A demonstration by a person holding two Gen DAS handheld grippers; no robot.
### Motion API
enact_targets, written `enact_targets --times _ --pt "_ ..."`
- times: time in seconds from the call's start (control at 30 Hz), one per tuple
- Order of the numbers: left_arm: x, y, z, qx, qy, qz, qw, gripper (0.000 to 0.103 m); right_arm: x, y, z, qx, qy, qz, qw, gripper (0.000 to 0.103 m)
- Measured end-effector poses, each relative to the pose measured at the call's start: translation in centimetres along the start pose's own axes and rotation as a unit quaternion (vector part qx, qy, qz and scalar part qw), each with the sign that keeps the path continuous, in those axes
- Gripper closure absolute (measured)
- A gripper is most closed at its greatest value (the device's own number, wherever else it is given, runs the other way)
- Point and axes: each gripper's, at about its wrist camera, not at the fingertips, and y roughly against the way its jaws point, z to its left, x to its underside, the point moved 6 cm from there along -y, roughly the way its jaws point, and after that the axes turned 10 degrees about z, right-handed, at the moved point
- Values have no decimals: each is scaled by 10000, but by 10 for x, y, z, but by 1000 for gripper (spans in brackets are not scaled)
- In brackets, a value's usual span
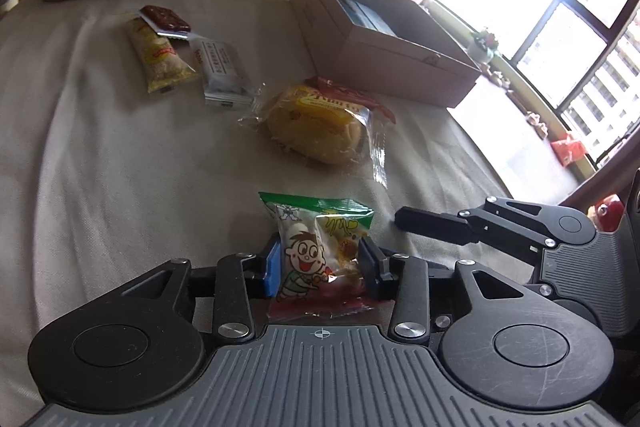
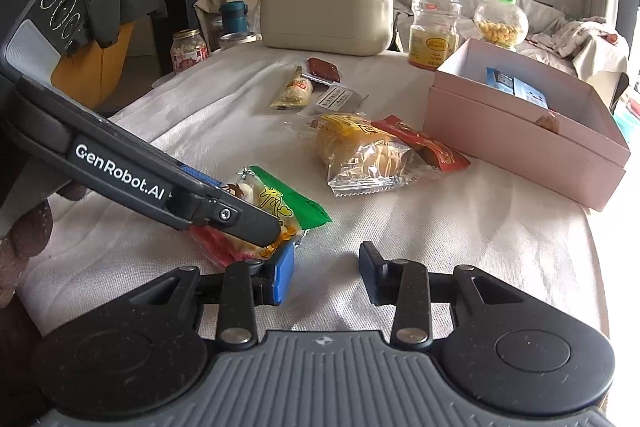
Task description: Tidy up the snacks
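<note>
Green-topped snack packet (image 1: 320, 251) being clamped between the left gripper (image 1: 320, 265) fingers above the white-clothed desk (image 1: 120, 167).
Right gripper (image 2: 326, 277), fingers standing wide with nothing between them, is hovering just beside that packet; the bread packet (image 2: 360, 151) is lying beyond it, near the pink box (image 2: 520, 147).

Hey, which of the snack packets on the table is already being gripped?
The green cartoon-boy snack packet, clamped in the left tool. The bread packet, yellow bar, white bar and dark red packet lie loose on the cloth.
</note>
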Motion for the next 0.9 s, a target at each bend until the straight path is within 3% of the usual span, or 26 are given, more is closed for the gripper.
enact_targets --times 0.13,0.2,0.27,0.33,0.47,0.57,0.7,0.9 --pt "8 4 -1 -3 -185 38 9998 60 2 1 -1 5 11 -16 10000 61" --pt "12 5 -3 -10 -335 -21 9994 61 3 3 -3 68 -30 -24 10000 45" --pt "15 6 -4 -111 -409 -45 9991 70 4 8 -9 154 -105 -107 9998 38" --pt "18 8 -6 -107 -427 -58 9990 71 1 17 -16 259 -198 -270 9991 36" --pt "24 15 -10 -187 -529 -176 9983 73 -14 29 -27 577 -167 -636 9962 22" --pt "28 24 -8 -240 -473 -232 9983 75 -34 24 -23 584 98 -718 9957 21" --pt "33 37 2 -538 -344 -324 9974 76 -63 0 -11 144 246 -577 9979 21" --pt "35 53 35 -966 132 -521 9939 76 -84 -43 3 -78 -5 44 10000 19"
